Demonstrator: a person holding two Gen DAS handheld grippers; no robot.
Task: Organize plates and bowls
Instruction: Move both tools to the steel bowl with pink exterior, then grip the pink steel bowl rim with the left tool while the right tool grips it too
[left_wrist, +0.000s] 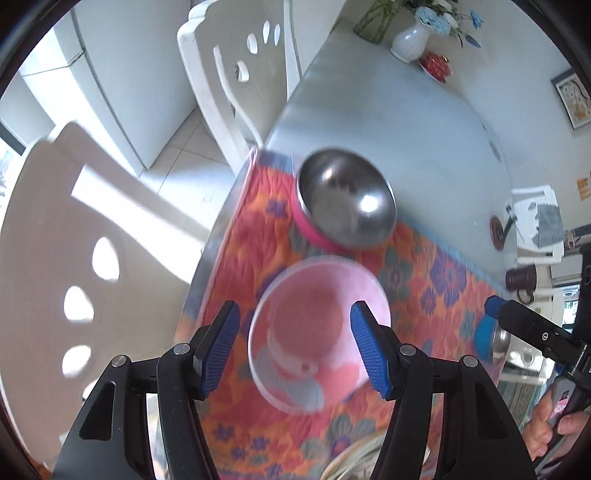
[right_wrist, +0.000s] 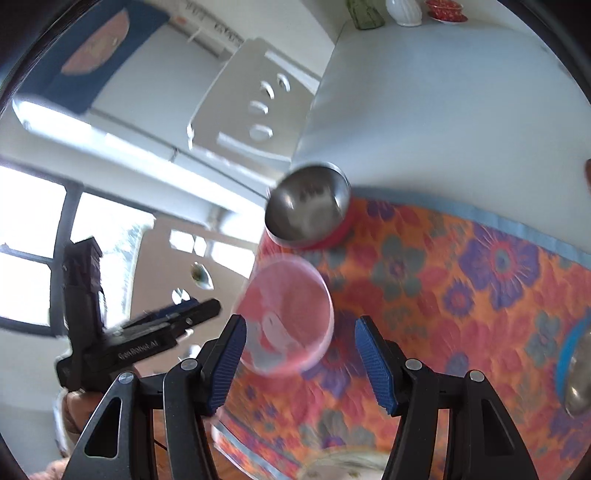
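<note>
A see-through pink bowl (left_wrist: 317, 332) (right_wrist: 288, 317) lies on the floral mat (left_wrist: 424, 280) (right_wrist: 461, 288). Beyond it stands a steel bowl with a pink outside (left_wrist: 345, 199) (right_wrist: 308, 206). A blue-rimmed steel bowl (left_wrist: 487, 338) (right_wrist: 574, 369) sits further right, partly hidden by my right gripper in the left wrist view. A pale plate's rim (left_wrist: 354, 461) (right_wrist: 343, 461) shows at the bottom edge. My left gripper (left_wrist: 299, 350) (right_wrist: 199, 310) hovers open above the pink bowl's left side, holding nothing. My right gripper (right_wrist: 301, 358) (left_wrist: 496, 314) is open and empty over the mat.
The mat covers the near end of a grey table (left_wrist: 424, 122) whose edge runs along the left. White chairs (left_wrist: 236, 74) (left_wrist: 85, 266) stand beside that edge. At the far end are a white vase (left_wrist: 412, 40), a green vase (right_wrist: 364, 13) and a red dish (left_wrist: 436, 64).
</note>
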